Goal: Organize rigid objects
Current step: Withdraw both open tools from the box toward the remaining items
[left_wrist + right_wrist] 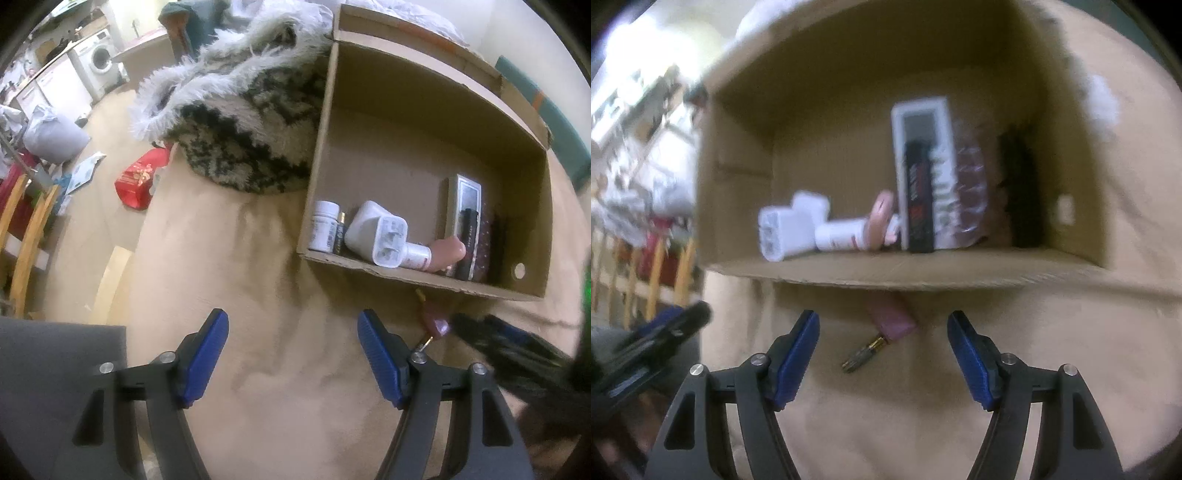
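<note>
One small pink bottle with a thin gold-tipped stem (892,321) lies loose on the beige bed cover (886,424), tucked just against the near wall of the open brown cardboard box (905,275), and that is the piece we reckon is next. Our right gripper (882,354) hangs over it, jaws wide and empty, the bottle lying between and just ahead of the blue pads. To do this well, we would come down straddling the pink body rather than the slim stem, close across its short width, and mind the box wall right behind it. Our left gripper (293,356) sits off to the side over bare cover, jaws also wide with nothing in them.

Counting inside the box: one white pill bottle (325,226), one battery (340,232), one white plug adapter (378,232), one small white tube (419,256), one white remote (466,206), one black stick (470,243). Beyond, one shaggy grey-and-black blanket (243,122).
</note>
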`<state>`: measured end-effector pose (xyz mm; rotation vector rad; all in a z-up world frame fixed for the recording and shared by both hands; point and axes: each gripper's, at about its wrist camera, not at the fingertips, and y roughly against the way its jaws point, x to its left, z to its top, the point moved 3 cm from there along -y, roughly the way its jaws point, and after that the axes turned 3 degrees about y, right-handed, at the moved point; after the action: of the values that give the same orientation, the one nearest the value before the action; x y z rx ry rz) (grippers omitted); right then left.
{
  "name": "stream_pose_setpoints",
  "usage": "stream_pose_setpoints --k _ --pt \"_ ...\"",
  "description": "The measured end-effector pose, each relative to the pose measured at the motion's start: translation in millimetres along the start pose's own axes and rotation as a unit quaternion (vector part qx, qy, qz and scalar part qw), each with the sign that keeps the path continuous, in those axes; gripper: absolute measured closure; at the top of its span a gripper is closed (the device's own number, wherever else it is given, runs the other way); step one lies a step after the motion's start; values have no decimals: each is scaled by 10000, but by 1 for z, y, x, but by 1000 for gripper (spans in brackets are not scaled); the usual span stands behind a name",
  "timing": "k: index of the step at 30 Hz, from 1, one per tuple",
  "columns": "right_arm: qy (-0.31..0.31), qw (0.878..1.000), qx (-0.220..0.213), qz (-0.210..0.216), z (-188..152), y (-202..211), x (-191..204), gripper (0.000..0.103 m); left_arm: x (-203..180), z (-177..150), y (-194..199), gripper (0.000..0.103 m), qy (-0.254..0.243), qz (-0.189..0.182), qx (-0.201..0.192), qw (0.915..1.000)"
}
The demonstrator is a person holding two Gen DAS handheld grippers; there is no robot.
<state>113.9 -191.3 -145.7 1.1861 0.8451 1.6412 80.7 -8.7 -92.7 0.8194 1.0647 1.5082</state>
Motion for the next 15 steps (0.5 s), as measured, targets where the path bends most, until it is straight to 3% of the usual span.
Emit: stream_pose_setpoints --k 5,8,10,13,15 --pt "494 9974 363 -391 7 -45 11 27 -5 0 -1 33 -58 -59 43 10000" --pt "766 9945 344 -629 9 -58 16 27 -6 -1 -6 33 -65 9 104 9999" --pt "985 9915 304 -793 9 -61 21 35 -7 -1 -9 33 -70 4 154 9999" --pt "1204 9874 257 -993 7 -60 23 58 -12 -2 -13 33 -115 36 183 9998" --pt "1180 9888 253 -877 6 -57 21 74 -17 -2 -15 33 -173 59 184 9997"
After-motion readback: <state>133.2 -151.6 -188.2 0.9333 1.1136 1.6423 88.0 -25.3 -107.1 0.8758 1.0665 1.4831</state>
